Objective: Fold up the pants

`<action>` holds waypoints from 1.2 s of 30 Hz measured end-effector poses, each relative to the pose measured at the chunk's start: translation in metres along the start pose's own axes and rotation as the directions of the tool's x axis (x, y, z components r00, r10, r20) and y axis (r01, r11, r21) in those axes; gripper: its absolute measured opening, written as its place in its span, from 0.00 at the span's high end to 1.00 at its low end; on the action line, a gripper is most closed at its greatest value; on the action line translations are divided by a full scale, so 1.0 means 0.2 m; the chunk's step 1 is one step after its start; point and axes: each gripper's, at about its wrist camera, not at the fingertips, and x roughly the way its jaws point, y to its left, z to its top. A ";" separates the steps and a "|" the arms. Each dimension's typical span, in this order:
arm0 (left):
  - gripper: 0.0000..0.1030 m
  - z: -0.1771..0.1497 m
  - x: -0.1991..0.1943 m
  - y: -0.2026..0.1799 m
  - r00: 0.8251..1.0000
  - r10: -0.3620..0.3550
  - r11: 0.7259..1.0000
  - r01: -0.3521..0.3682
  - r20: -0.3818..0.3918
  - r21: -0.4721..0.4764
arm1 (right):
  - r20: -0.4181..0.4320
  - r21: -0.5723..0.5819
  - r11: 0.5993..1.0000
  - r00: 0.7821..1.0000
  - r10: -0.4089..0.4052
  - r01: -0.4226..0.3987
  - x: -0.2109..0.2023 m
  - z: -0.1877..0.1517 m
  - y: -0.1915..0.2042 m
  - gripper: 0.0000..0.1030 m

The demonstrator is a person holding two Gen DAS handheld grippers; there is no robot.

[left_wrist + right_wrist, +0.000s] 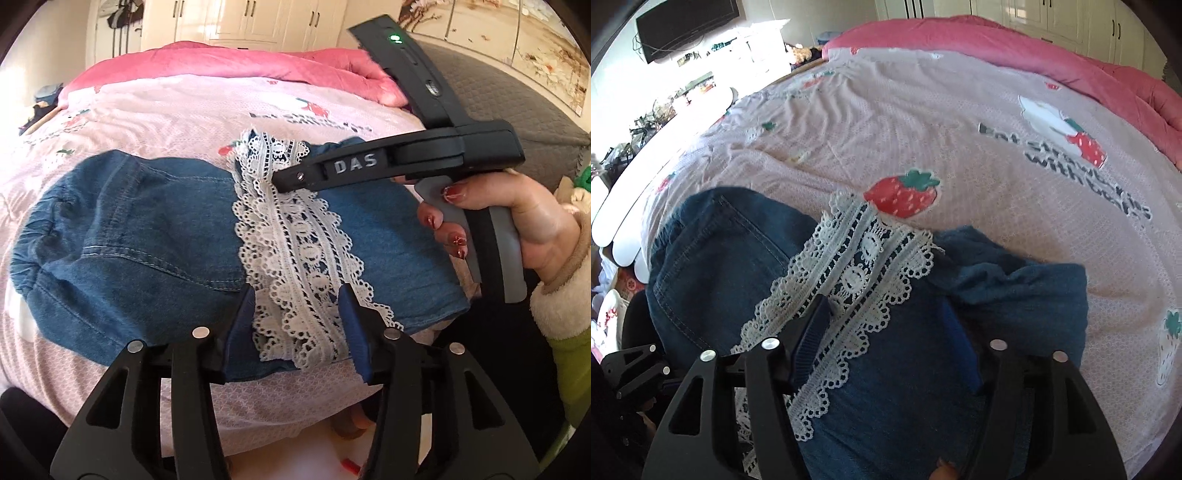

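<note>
— So, where are the pants point(140, 229)?

— Spread flat on the bed point(166, 110), across the middle of the left wrist view. They are blue denim, folded over, with a white lace band point(295, 251) running from the upper centre down to the lower centre of the frame. The bed carries a pale pink strawberry-print sheet point(923, 129), with a deeper pink quilt point(997, 40) bunched along the top of both views.

— And the left tongs point(301, 325)?

— Wide apart. The two blue pads sit low in the frame, one on each side of the lace band, right at the near edge of the denim. They seem to rest on or just over the cloth; nothing is pinched between them.

— The right tongs point(890, 343)?

— Also spread apart. In the right wrist view the left pad point(809, 339) lies against the lace, and the other pad is over plain denim at centre right. Whether they press the fabric or only hover close, I cannot tell. No cloth is gripped.

— Can you see the right tool from the other side?

— Yes, at the right of the left wrist view: a black body marked "DAS", held by the right hand point(517, 218) with red-painted nails, its tip over the upper part of the lace.

— Anything else around?

— White wardrobe doors point(258, 18) along the top, and a dark screen point(687, 26) at upper left of the right wrist view.
</note>
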 end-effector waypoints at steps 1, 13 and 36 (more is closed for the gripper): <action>0.62 0.00 -0.01 0.01 1.000 0.004 1.000 -0.004 0.007 -0.002 | 0.022 0.002 1.000 1.000 0.003 -0.003 -0.03 0.01 0.00 0.33; 0.44 0.04 -0.21 0.09 0.992 0.096 0.995 -0.093 0.087 -0.035 | 0.156 0.033 0.998 0.987 0.046 -0.052 -0.21 0.04 -0.02 0.18; 0.10 0.01 -0.33 0.29 0.979 0.193 0.971 -0.181 0.067 -0.156 | 0.181 -0.083 0.991 0.976 0.122 -0.108 -0.18 0.11 0.25 0.05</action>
